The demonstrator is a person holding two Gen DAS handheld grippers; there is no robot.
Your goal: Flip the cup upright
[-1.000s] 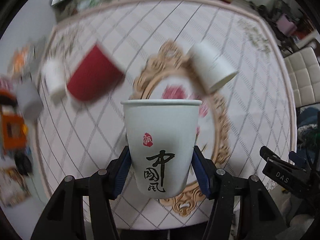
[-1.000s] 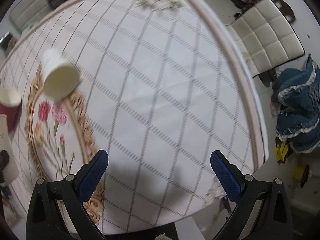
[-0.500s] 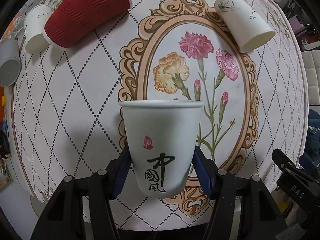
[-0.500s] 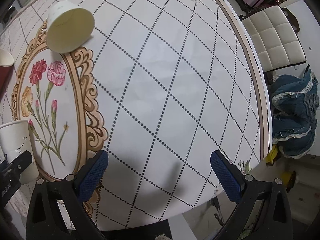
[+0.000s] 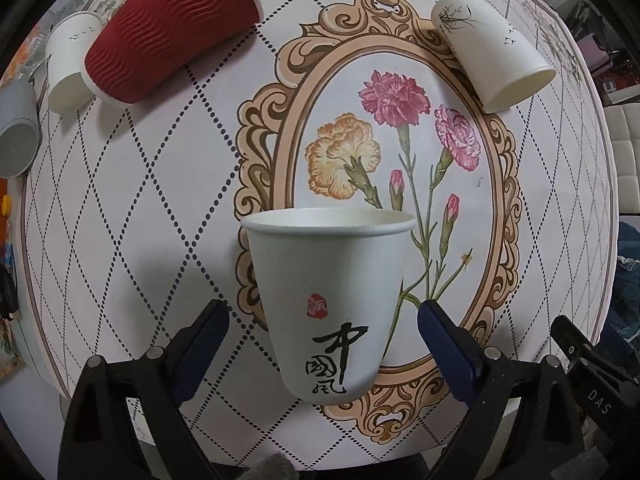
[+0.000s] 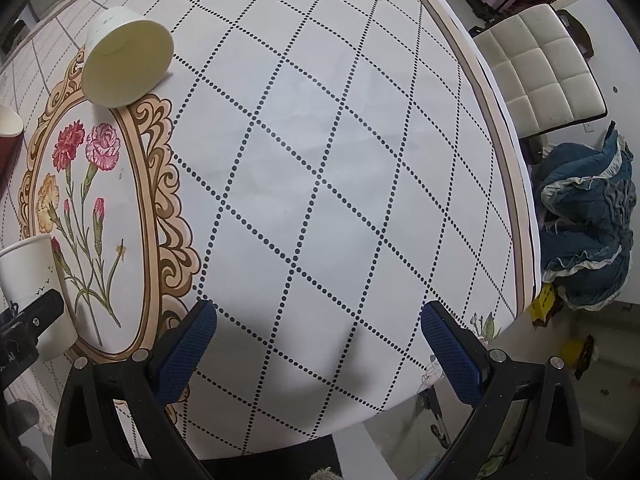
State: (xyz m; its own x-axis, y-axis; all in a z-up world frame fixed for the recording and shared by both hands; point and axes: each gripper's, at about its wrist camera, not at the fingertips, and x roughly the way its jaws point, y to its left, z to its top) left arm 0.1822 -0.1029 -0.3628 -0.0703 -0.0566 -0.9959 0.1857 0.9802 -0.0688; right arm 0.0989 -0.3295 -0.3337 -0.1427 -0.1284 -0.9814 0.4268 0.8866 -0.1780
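A white paper cup with black calligraphy [image 5: 328, 304] stands upright on the table, between the fingers of my left gripper [image 5: 322, 344]. The left gripper is open, and both blue pads [image 5: 204, 340] stand clear of the cup's sides. The same cup shows at the left edge of the right wrist view [image 6: 30, 280]. My right gripper [image 6: 318, 348] is open and empty above the table's right side. A second white cup [image 5: 492, 48] lies on its side at the far right of the flower frame, and it also shows in the right wrist view [image 6: 126, 60].
A red ribbed cup [image 5: 168, 28], a small white cup [image 5: 70, 64] and a grey cup [image 5: 16, 136] lie on their sides at the far left. The round table's edge [image 6: 516, 184] runs on the right, with a white chair [image 6: 536, 68] and blue cloth [image 6: 584, 224] beyond.
The left gripper lowered the calligraphy cup onto the table, then opened; its pads now stand apart from the cup. The right gripper stayed open and drifted only slightly.
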